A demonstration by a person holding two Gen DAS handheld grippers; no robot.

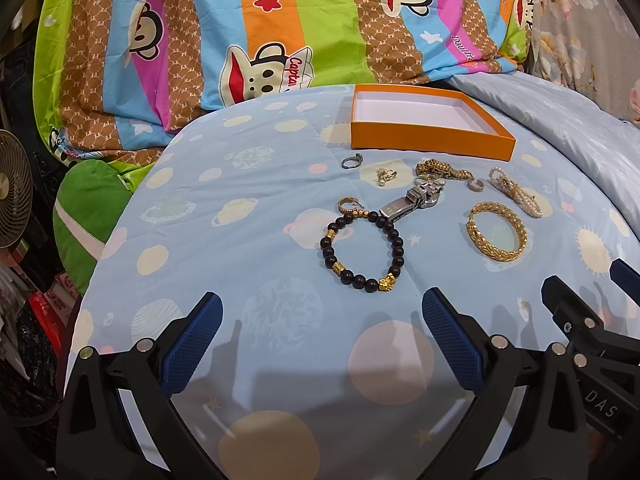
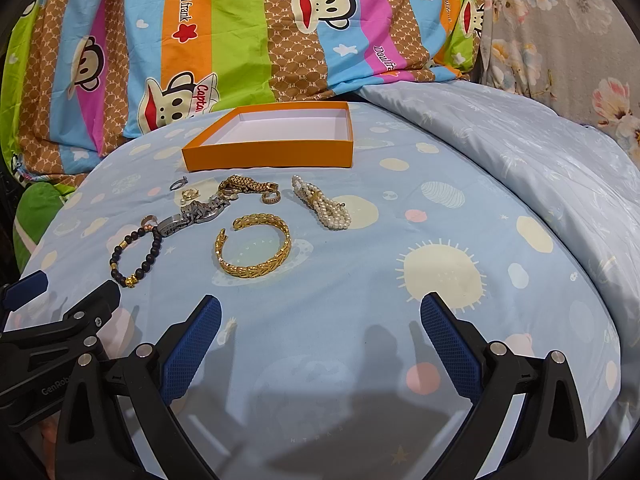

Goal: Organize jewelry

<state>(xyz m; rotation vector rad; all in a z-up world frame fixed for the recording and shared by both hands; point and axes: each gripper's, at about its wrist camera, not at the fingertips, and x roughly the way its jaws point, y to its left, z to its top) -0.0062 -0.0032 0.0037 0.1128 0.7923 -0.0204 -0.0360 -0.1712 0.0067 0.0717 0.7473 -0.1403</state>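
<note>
1. Two grippers are mine: my left gripper [image 1: 322, 320] and my right gripper [image 2: 320, 320] both hover low over the bed, each with its blue-padded fingers spread wide apart and nothing between them.
2. I see the bed covered by a pale blue sheet printed with planets and suns [image 2: 400, 300]; all the jewelry lies on it ahead of me.
3. At the far side sits a shallow orange cardboard box with a white inside [image 2: 272, 152], open-topped and holding nothing.
4. Nearest my left gripper lies a bracelet of dark round beads with gold charms [image 1: 362, 250], spread in a loop.
5. To its right, and just ahead of my right gripper, lies a wide gold woven-pattern bangle [image 2: 254, 246], its ends slightly apart.
6. Between those two and the box lies a silver metal-link watch [image 1: 416, 200], one end touching the beaded loop.
7. Beyond the watch lies a gold chain bracelet [image 2: 242, 184] bunched in a heap, with a small gold hoop [image 2: 271, 198] just beside its right end.
8. Farthest right lies a multi-strand white pearl bracelet [image 2: 322, 204], lying apart from the rest.
9. Near the box's left corner lies a small silver ring [image 1: 352, 160], and a small gold-and-pearl piece [image 1: 385, 176] lies near it.
10. A small gold ring [image 1: 347, 204] touches the top of the beaded loop.
11. Behind the box I see a striped cartoon-monkey bedcover [image 1: 260, 40].
</note>
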